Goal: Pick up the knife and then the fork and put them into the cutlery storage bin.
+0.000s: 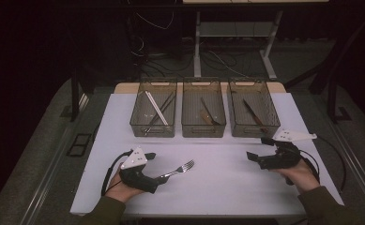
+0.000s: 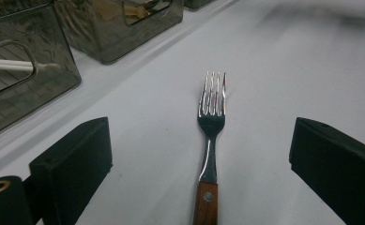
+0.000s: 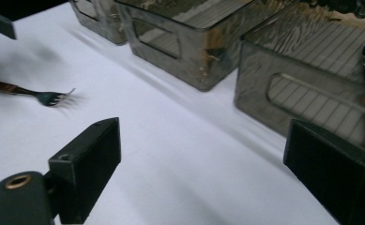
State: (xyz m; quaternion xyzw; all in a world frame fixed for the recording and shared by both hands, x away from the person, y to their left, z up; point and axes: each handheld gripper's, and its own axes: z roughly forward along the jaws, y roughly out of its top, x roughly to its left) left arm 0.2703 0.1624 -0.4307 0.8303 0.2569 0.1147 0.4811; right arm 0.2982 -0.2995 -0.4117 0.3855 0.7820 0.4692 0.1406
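the fork [image 1: 180, 169] lies flat on the white desk [image 1: 227, 183], its shiny metal tines aimed toward two o'clock in the high view and its wooden, riveted handle running back between the jaws of the left gripper [image 1: 159, 180]. that gripper is released: in the left gripper view its black, blocky pads stand wide on either side of the fork [image 2: 211, 136] without touching it. at three o'clock from the fork, well apart, the right gripper [image 1: 257, 151] is also released, nothing between its jaws. from eleven to one o'clock beyond the fork stand three smoky translucent bins [image 1: 203, 114] with cut-out handles, side by side; the left one holds long pale sticks [image 1: 155, 108], the other two dark utensils. no writing can be read.
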